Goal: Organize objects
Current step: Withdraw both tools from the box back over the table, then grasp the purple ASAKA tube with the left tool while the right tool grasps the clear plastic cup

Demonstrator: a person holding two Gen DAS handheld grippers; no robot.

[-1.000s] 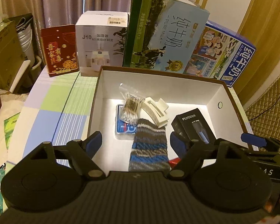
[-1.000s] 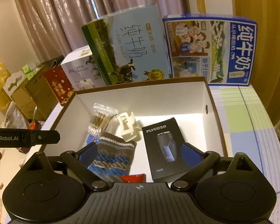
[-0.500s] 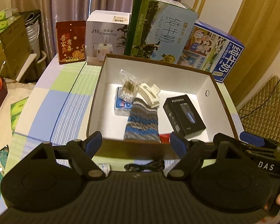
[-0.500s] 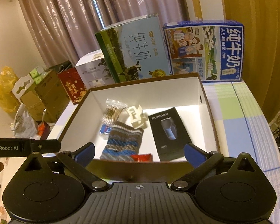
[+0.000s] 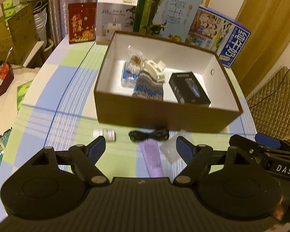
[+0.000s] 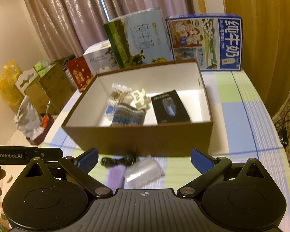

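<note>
Box point(image 5: 164, 116) holds sock point(image 5: 148, 89), swabs point(image 5: 134, 62), clip point(image 5: 156, 71), shaver carton point(image 5: 189, 90); both fingers spread wide, empty.

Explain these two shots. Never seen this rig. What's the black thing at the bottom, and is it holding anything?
No robot arm here: a person holds a two-finger gripper in each hand, with a fisheye camera on each looking forward along the fingers. One picture is from the left gripper, the other from the right gripper. Both are open and hold nothing. Ahead on the checked tablecloth stands an open brown cardboard box with a striped knitted sock and a black product box inside. In front of it lie a coiled black cable, a lilac tube and a small white bottle.
</note>
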